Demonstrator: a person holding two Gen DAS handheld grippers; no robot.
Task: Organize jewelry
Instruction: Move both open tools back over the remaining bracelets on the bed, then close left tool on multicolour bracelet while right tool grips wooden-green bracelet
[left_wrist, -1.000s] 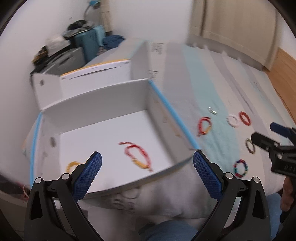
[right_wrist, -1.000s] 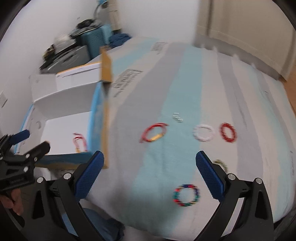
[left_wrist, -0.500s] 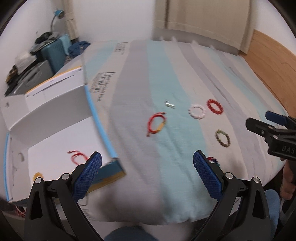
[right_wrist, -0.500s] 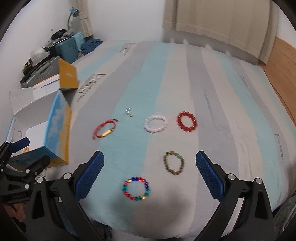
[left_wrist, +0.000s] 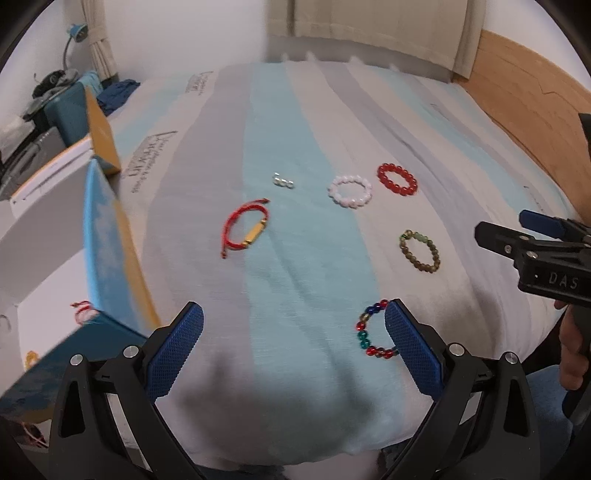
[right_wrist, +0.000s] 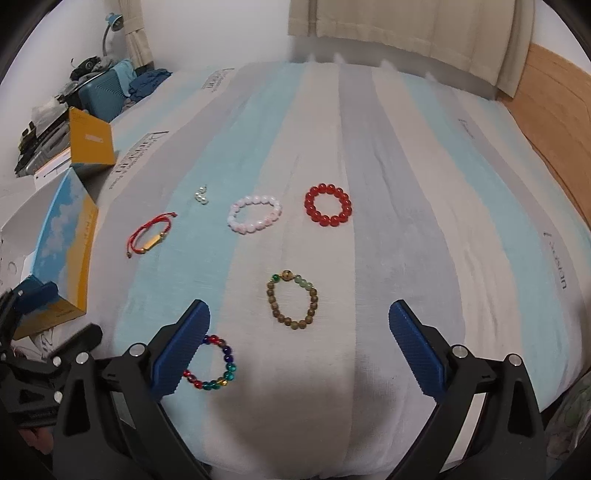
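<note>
Several bracelets lie on the striped bed: a red cord bracelet with a gold bar (left_wrist: 245, 228) (right_wrist: 150, 233), a pink bead bracelet (left_wrist: 350, 191) (right_wrist: 254, 213), a red bead bracelet (left_wrist: 396, 179) (right_wrist: 328, 205), a brown-green bead bracelet (left_wrist: 420, 251) (right_wrist: 292, 301) and a multicolour bead bracelet (left_wrist: 371, 330) (right_wrist: 216, 363). Small pearl pieces (left_wrist: 282, 181) (right_wrist: 201, 195) lie beyond them. An open box (left_wrist: 107, 254) (right_wrist: 66, 240) at the left holds a red cord piece (left_wrist: 83, 310). My left gripper (left_wrist: 293, 345) and right gripper (right_wrist: 299, 341) are open and empty above the near bed edge.
A teal case and clutter (right_wrist: 99, 88) stand at the far left by the wall. A curtain (right_wrist: 406, 26) hangs behind the bed. A wooden panel (left_wrist: 528, 110) runs along the right side. A yellow box flap (right_wrist: 90, 142) stands up at the box's far end.
Both grippers have swung right, away from the box and over the bed. The bracelets have come into the middle of both views. Both stay open.
</note>
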